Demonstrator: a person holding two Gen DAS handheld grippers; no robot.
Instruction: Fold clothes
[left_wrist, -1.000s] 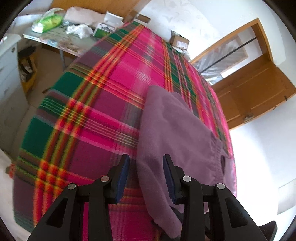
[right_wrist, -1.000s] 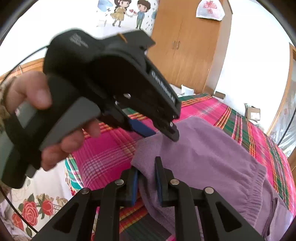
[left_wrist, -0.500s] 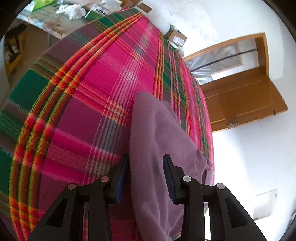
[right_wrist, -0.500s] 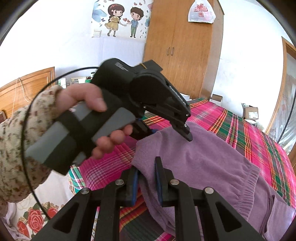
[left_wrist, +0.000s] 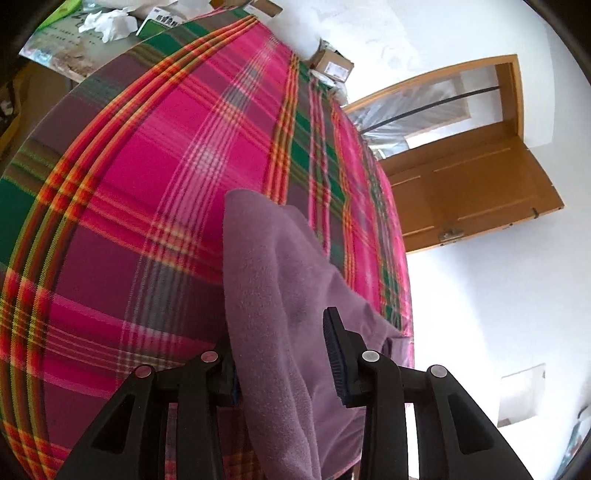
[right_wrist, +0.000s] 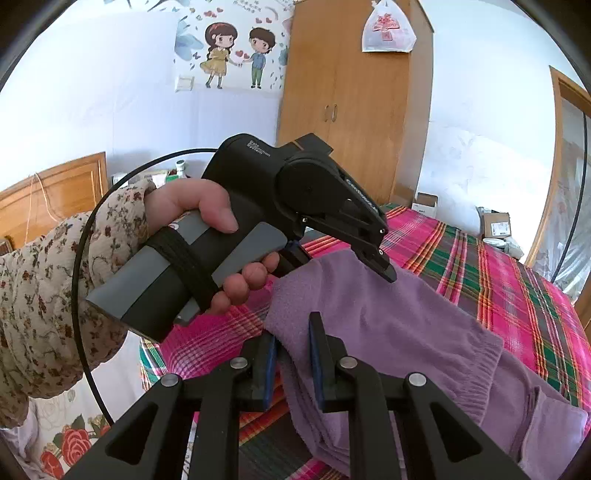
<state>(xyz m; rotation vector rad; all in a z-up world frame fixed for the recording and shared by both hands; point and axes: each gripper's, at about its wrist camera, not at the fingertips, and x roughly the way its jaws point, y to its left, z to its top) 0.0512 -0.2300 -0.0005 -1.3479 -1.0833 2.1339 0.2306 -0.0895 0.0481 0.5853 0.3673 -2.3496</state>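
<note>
**Carrying the doubled edge across in step**

The bed (left_wrist: 155, 206), under its pink and green plaid cover, fills most of both views and runs away toward twelve o'clock. The purple fleece garment (right_wrist: 399, 332) lies on its near end, the ribbed waistband out toward four o'clock in the right wrist view, and I have its near edge lifted off the cover.

My right tool (right_wrist: 293, 363) is narrow and clamped on several stacked layers at the corner. My left tool (left_wrist: 282, 354) sits about half wide with the fleece draped between its pads; its jaws are closing, and I judge the grip looser than the right one's. In the right wrist view the left tool is at ten o'clock, in my left hand (right_wrist: 207, 236), just beside the right.

To fold well I should firm up the left hold first, keep both corners level and taut, then carry them toward twelve o'clock and lay edge on edge before letting go.
</note>
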